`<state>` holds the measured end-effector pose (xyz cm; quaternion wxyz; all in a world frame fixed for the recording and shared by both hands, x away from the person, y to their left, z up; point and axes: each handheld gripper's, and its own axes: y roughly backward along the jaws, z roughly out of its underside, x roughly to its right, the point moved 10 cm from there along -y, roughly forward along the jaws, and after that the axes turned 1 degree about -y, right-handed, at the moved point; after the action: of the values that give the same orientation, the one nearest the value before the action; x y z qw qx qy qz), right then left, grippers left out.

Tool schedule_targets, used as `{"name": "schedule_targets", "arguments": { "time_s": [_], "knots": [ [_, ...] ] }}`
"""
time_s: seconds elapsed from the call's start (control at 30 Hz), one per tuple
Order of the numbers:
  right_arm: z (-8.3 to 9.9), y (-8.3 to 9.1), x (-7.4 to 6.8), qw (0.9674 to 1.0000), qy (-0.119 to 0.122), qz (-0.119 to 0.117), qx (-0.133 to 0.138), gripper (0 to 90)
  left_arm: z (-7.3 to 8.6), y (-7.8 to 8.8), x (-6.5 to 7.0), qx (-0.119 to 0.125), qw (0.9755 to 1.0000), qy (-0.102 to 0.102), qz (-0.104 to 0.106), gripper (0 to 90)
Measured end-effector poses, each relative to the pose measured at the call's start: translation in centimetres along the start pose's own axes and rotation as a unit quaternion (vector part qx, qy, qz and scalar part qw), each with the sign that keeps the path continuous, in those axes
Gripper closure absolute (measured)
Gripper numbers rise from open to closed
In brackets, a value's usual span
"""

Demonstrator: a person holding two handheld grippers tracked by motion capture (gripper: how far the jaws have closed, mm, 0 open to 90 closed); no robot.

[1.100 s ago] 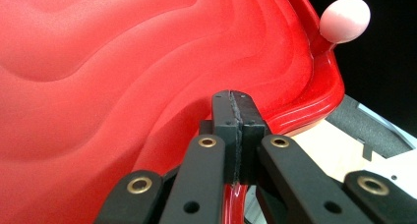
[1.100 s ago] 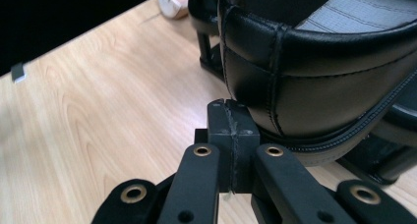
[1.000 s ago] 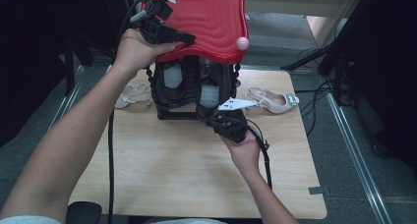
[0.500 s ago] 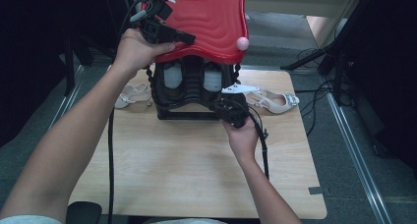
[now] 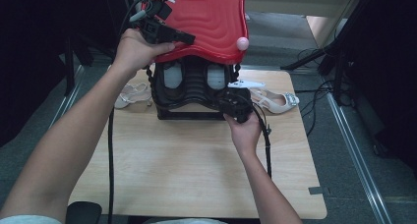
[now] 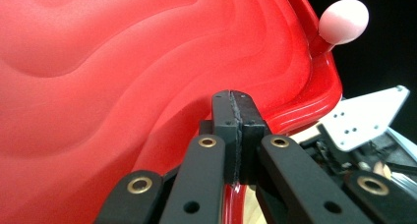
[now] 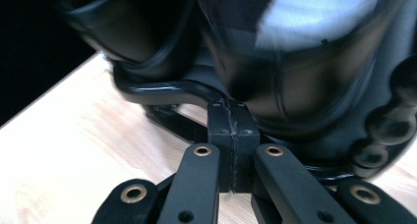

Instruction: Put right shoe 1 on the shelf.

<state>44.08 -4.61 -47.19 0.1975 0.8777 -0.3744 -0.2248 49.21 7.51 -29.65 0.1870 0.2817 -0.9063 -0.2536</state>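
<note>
Worktop [image 5: 196, 165], bare front; right gripper [image 5: 235, 105], jaws together and empty, has shifted from the table's middle to the black case base [image 5: 189, 89], likely steadying it; left gripper [image 5: 183, 37], clamped on raised red lid [image 5: 206, 17]; sandals [image 5: 273, 102] beside.

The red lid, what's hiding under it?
Under the raised red lid sits a black case with two pale rounded patches inside. What fills its deeper part can't be seen; the lid and dark walls cover it.
</note>
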Motion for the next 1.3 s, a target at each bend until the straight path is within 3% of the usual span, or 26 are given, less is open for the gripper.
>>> {"name": "schedule_targets", "arguments": {
  "time_s": [0.1,0.23,0.3,0.4,0.47,0.57,0.7,0.9,0.97,1.07,1.2,1.3],
  "knots": [
    [0.2,0.8,-0.4,0.9999,0.011,-0.006,0.005,90.0,0.0,0.1,-0.1,-0.002,1.0000,0.000,-0.001,90.0],
    [0.6,1.9,-0.8,0.9995,0.004,-0.032,0.009,90.0,-0.2,0.1,0.1,0.001,1.0000,0.009,0.000,88.6],
    [1.0,2.3,-1.0,0.9992,0.001,-0.039,0.003,84.8,-0.4,0.4,0.3,0.006,0.9999,0.016,0.004,79.6],
    [1.7,2.7,-1.1,0.9991,0.012,-0.042,-0.002,82.4,-0.8,1.2,1.3,0.017,0.9998,0.004,0.012,77.4],
    [2.3,3.0,-1.3,0.9987,0.007,-0.049,-0.010,78.7,-0.6,1.7,1.9,0.015,0.9997,-0.003,0.019,73.9],
    [3.0,3.3,-1.5,0.9975,0.020,-0.067,0.002,66.0,0.1,2.3,2.9,0.016,0.9994,-0.012,0.030,68.8],
    [4.1,3.6,-1.8,0.9970,0.010,-0.077,-0.006,55.0,1.6,3.0,3.7,0.013,0.9991,-0.008,0.040,64.4],
    [5.7,4.1,-2.2,0.9965,0.001,-0.083,-0.014,47.9,4.9,3.3,4.4,0.000,0.9988,0.002,0.048,60.5],
    [6.1,4.2,-2.2,0.9968,0.002,-0.078,-0.016,46.4,5.8,3.2,4.7,-0.004,0.9986,0.001,0.052,58.4],
    [6.5,4.3,-2.3,0.9969,0.004,-0.075,-0.020,45.1,7.5,3.0,5.5,0.003,0.9972,0.006,0.075,49.6],
    [7.2,4.2,-2.6,0.9944,-0.008,-0.100,-0.034,45.2,9.7,2.5,5.8,0.002,0.9970,0.006,0.077,46.7],
    [8.0,4.2,-2.6,0.9948,-0.004,-0.095,-0.036,46.7,11.1,2.1,5.7,0.003,0.9971,0.008,0.076,45.2]
  ]
}}
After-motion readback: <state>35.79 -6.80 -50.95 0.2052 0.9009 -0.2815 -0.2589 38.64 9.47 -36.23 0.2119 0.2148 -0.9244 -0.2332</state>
